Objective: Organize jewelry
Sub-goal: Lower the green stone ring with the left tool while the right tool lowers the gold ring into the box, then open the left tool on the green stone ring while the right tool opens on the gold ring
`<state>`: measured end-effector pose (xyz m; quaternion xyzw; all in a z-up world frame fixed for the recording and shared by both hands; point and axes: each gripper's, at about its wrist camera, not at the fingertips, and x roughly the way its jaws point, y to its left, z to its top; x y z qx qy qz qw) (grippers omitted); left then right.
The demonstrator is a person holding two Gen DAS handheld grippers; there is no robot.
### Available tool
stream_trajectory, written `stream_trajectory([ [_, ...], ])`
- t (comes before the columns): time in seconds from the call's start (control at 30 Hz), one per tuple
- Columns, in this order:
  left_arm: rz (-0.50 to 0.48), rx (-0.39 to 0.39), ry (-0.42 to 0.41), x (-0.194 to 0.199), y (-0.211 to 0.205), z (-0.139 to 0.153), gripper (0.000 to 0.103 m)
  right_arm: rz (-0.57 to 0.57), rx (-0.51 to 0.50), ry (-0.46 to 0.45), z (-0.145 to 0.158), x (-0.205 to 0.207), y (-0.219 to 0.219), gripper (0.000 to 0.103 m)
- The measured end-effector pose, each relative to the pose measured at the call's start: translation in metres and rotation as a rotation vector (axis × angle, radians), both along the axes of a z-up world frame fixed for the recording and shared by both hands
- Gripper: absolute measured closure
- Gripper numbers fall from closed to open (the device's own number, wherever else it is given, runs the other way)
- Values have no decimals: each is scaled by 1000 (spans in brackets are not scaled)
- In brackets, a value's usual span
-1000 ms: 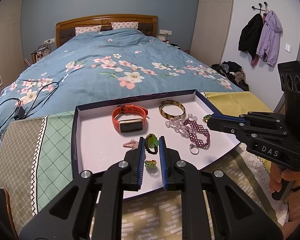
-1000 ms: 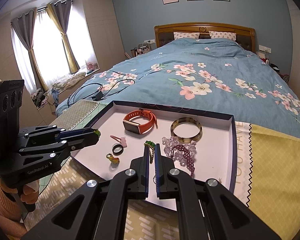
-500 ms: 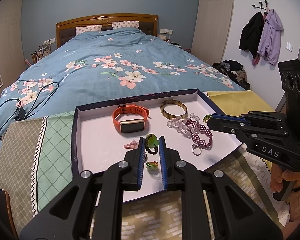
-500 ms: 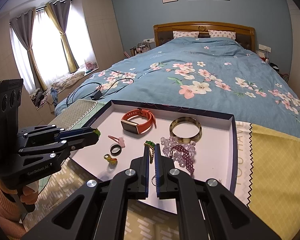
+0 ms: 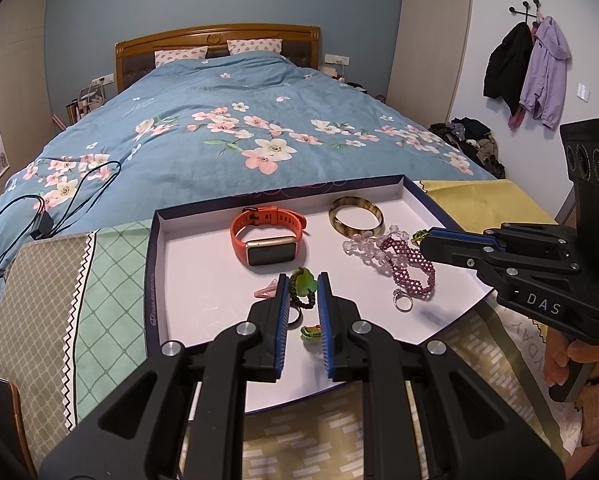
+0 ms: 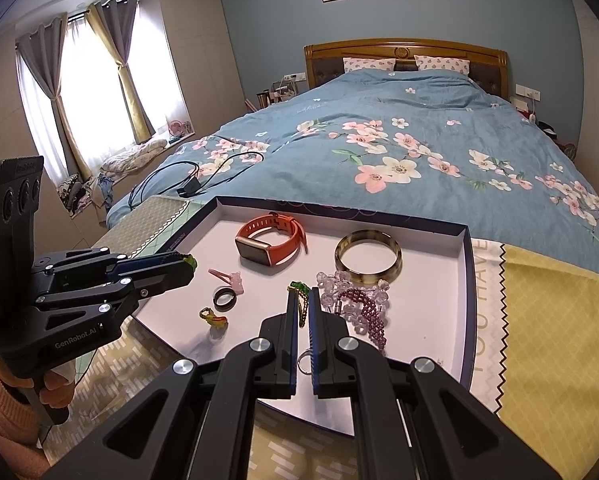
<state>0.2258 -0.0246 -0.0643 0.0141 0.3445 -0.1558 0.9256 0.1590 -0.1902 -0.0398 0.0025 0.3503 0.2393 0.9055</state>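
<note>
left gripper (image 5: pixel 302 292): narrow gap, clamped on dark beaded bracelet with green charm (image 5: pixel 304 286), frame centre | right gripper (image 6: pixel 304 304): nearly closed, pinching gold-green chain (image 6: pixel 302 300) | shallow white cardboard tray (image 5: pixel 203 280)

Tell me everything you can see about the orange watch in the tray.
The orange watch lies in the far-left part of the white-lined tray, resting on its side. Its band looks like rubbery orange silicone with rows of holes, buckled into a closed loop. The case looks gold-toned metal, with a dark, blank rectangular screen facing the near edge. Nothing touches it: the brown bangle lies apart to its right, and neither gripper is on it.
</note>
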Motion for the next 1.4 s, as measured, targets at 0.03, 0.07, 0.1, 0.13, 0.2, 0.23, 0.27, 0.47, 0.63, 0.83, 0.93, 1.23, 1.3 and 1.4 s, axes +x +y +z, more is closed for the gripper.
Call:
stream_trajectory([
  [0.03,1,2,1,0,1,-1,89,-1,-1,1,0,0,0,99],
  [0.07,3,3,3,1,1,-1,89,-1,0,5,-1,0,-1,99],
  [0.1,5,3,4,2,0,-1,89,-2,1,8,-1,0,-1,99],
  [0.13,6,4,7,3,0,-2,89,-3,1,10,-1,0,-1,99],
  [0.2,10,5,9,4,0,-3,89,-7,1,14,-2,-1,-2,99],
  [0.23,11,6,11,4,0,-3,89,-8,2,16,-3,-3,-5,99],
  [0.27,12,7,13,5,0,-3,89,-9,2,18,-3,-1,-4,99],
  [0.47,21,12,21,8,-1,-6,89,-12,-6,28,-3,-1,-2,99],
  [0.63,26,15,25,10,-1,-7,89,-15,-12,37,-2,6,0,99],
  [0.83,34,17,33,13,0,-8,89,-16,-14,38,-3,5,0,99],
  [0.93,40,14,40,15,2,-9,89,-18,-15,42,-3,5,0,99],
  [1.23,58,15,57,22,4,-15,89,-20,-25,55,-6,10,1,99],
  [1.3,59,16,61,23,4,-16,89,-20,-27,57,-6,12,0,99],
  [1.4,61,15,69,26,3,-18,89,-22,-32,63,-8,16,1,99],
])
